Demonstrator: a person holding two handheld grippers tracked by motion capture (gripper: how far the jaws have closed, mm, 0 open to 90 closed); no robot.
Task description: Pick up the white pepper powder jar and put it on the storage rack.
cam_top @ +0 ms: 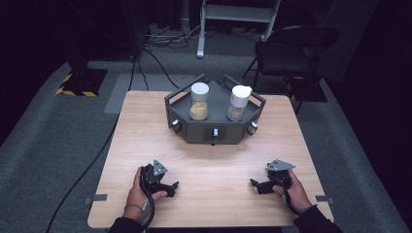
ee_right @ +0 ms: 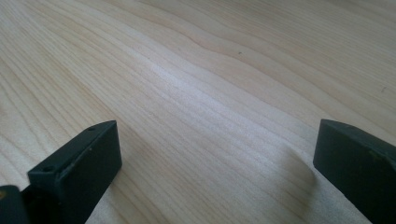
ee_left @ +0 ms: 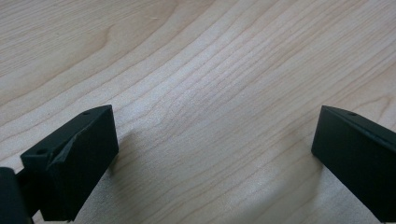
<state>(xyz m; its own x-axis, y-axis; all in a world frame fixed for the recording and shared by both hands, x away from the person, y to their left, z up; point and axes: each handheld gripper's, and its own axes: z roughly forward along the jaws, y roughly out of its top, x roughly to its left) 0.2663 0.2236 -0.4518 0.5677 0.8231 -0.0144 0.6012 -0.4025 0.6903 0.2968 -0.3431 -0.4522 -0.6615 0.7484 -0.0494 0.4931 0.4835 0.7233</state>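
Both resting low on the near part of the wooden table (cam_top: 145,126), the left gripper (cam_top: 170,187) and the right gripper (cam_top: 256,185), each with jaws spread wide and nothing between them but bare wood grain. Well apart from both, at the far middle of the table: a dark grey tray (cam_top: 214,132) with raised corners, holding two white-capped jars side by side, the left jar (cam_top: 199,101) part-filled with something yellow-orange, the right jar (cam_top: 238,103) with a paler fill. Probably a reach toward the jars to come, so risks lie there. Tall, narrow and smooth-sided, hence easy to tip if struck by one jaw before the other closes. Close together too, so little room between them for a wide-open jaw; likely to knock the neighbour. Tray rim and corner posts in the path of a low approach, liable to catch a jaw or shove the whole tray. Trailing cables near the forearms, apt to snag. Too high a clamp, on the cap, liable to slip or loosen the lid.
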